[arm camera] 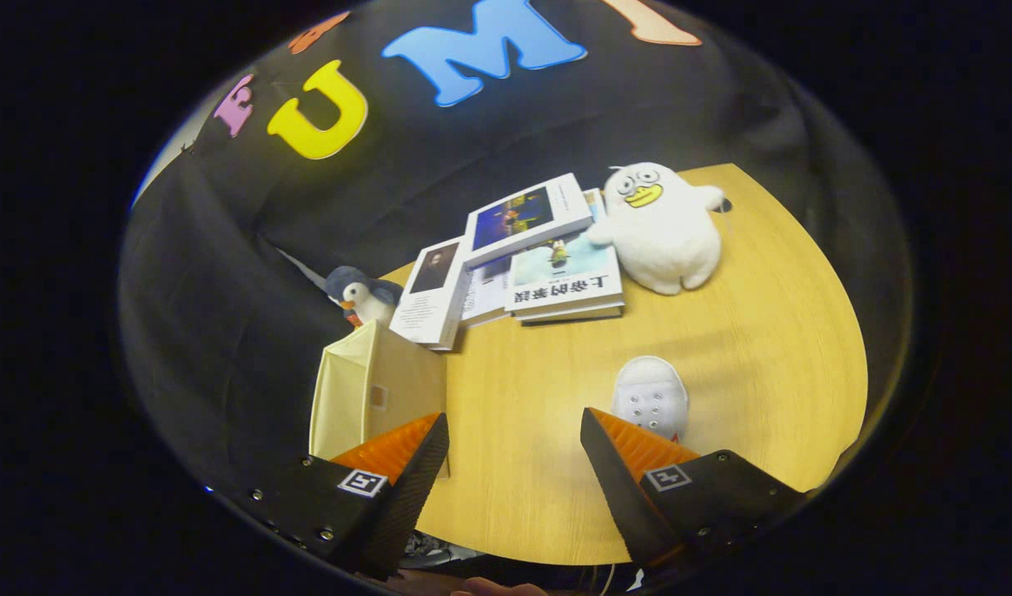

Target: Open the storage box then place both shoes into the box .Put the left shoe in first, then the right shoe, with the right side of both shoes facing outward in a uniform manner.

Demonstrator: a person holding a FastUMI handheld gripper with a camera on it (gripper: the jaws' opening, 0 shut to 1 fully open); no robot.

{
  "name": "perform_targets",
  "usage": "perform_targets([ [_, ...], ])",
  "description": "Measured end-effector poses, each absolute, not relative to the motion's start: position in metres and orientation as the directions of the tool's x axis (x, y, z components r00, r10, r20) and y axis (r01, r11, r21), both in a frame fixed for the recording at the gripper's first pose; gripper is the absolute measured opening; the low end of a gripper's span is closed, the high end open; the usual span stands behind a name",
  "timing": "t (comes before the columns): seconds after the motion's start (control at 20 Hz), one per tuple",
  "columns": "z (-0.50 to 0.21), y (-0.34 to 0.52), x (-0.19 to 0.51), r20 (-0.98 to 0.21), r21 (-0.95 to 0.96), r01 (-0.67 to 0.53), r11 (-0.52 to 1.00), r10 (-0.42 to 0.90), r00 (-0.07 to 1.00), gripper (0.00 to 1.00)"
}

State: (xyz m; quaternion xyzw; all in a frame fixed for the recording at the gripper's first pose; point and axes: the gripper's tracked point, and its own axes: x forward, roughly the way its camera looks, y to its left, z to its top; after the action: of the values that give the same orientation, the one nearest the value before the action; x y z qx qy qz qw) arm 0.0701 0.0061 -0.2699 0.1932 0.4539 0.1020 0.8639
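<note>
- Gripper: fingers spread wide, grasping nothing, above bare wood-grain table.
- White shoe, perforated toe, lower right of centre, just beyond the right finger.
- Cream fabric box, open-topped, lower left, behind the left finger.
- Books, plush duck, plush penguin across centre, beyond.

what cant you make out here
- Shoe, gripper view: heel end hidden behind one finger of the tongs; left or right shoe unclear.
- Box: near end hidden by the other finger; whether it is open is unclear.
- Penguin: lower body hidden behind the box.
</note>
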Motion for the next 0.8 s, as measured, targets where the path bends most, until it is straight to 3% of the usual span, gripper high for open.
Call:
perform_targets([
  [0.45,-0.352,-0.066,0.037,-0.842,0.352,0.134,0.926,0.25,0.478,0.97],
  [0.5,-0.363,-0.069,0.032,-0.854,0.346,0.142,0.927,0.249,0.456,0.95],
  [0.65,-0.388,-0.074,0.022,-0.883,0.318,0.131,0.939,0.243,0.402,0.79],
  [0.8,-0.409,-0.072,0.018,-0.902,0.289,0.094,0.953,0.238,0.361,0.79],
])
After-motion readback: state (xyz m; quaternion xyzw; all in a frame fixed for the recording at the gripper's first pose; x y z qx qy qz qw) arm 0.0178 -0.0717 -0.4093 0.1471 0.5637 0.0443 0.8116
